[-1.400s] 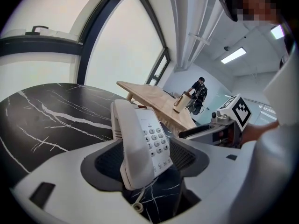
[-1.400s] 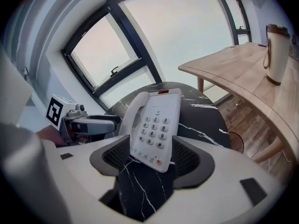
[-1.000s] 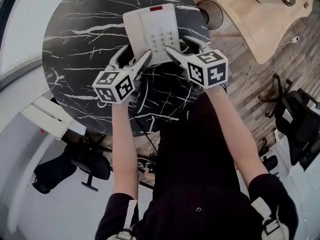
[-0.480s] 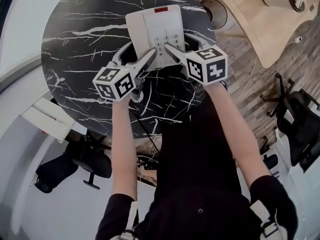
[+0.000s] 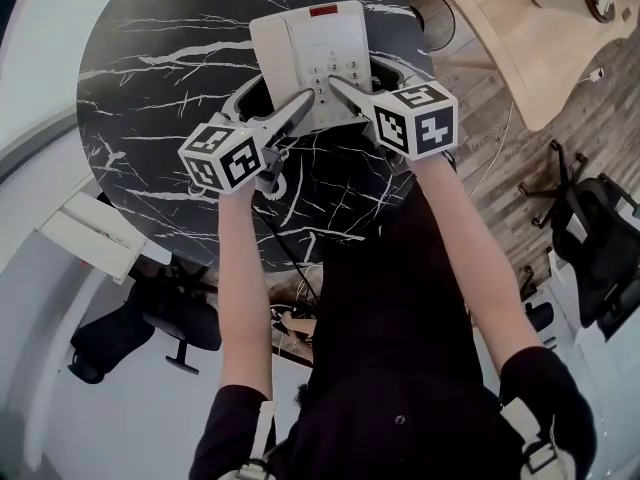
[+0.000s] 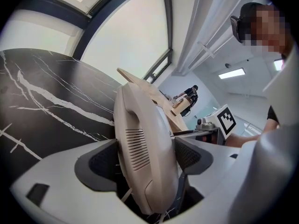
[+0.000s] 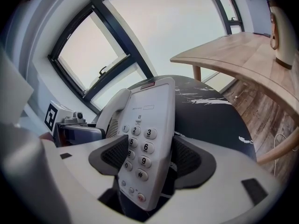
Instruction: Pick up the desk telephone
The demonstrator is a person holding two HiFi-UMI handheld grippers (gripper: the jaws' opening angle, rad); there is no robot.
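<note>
A white desk telephone (image 5: 325,38) lies on the round black marble table (image 5: 150,58), its handset (image 5: 268,48) in the cradle on the left. My left gripper (image 5: 272,98) straddles the handset's near end. In the left gripper view the handset (image 6: 140,139) stands between the dark pads (image 6: 105,164), and the jaws are opening, not squeezing it. My right gripper (image 5: 358,73) straddles the phone's right side, one finger over the keypad (image 7: 140,148) and one past the edge. Its pads (image 7: 194,157) sit close to the phone without a clear squeeze.
A pale wooden desk (image 5: 520,38) stands beyond the table at the upper right. Office chairs stand on the floor at the right (image 5: 595,238) and lower left (image 5: 140,338). A dark cable (image 5: 290,258) hangs below the table's near edge. Large windows (image 7: 140,31) fill the far wall.
Both grippers have slid slightly farther onto the phone's near end. The phone still rests on the table.
</note>
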